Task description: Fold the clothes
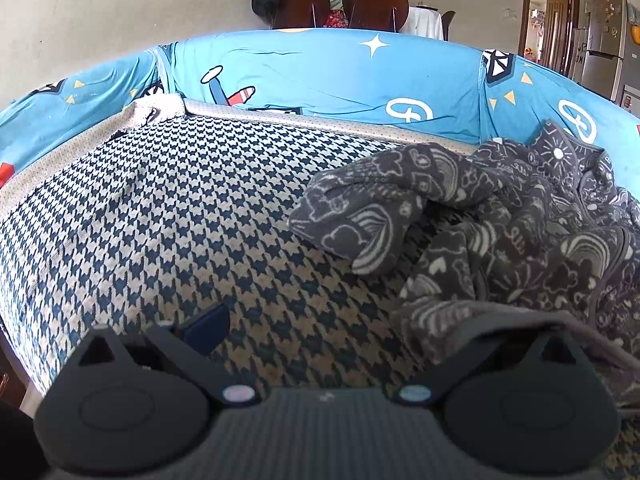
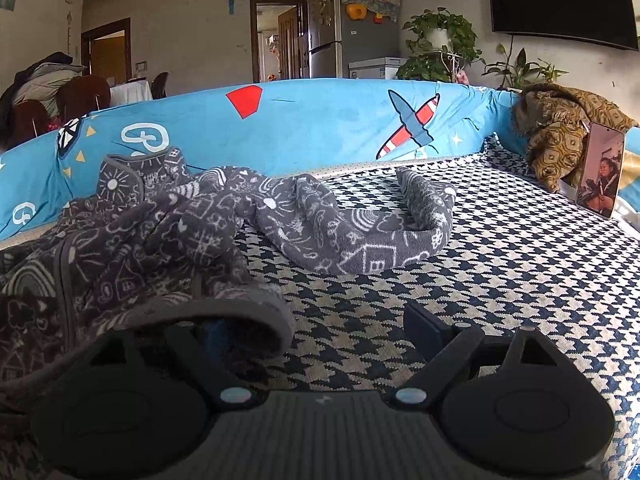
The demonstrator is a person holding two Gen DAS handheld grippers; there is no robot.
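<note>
A dark grey fleece garment (image 1: 500,232) with white doodles lies crumpled on the houndstooth sofa seat (image 1: 180,208), at the right of the left wrist view. My left gripper (image 1: 360,332) is open just in front of it. Its left finger (image 1: 206,328) is over bare seat, and the garment's grey hem drapes over its right finger. In the right wrist view the garment (image 2: 160,232) fills the left, with one sleeve (image 2: 380,232) stretched out to the right. My right gripper (image 2: 316,328) is open wide, with the hem (image 2: 240,308) over its left finger and its right finger (image 2: 420,320) over the seat.
A blue cartoon-print sofa back (image 2: 320,128) runs behind the seat. A phone (image 2: 600,172) stands propped at the far right beside a brown patterned blanket (image 2: 560,132). Behind the sofa are chairs with coats (image 1: 340,4), a fridge and plants.
</note>
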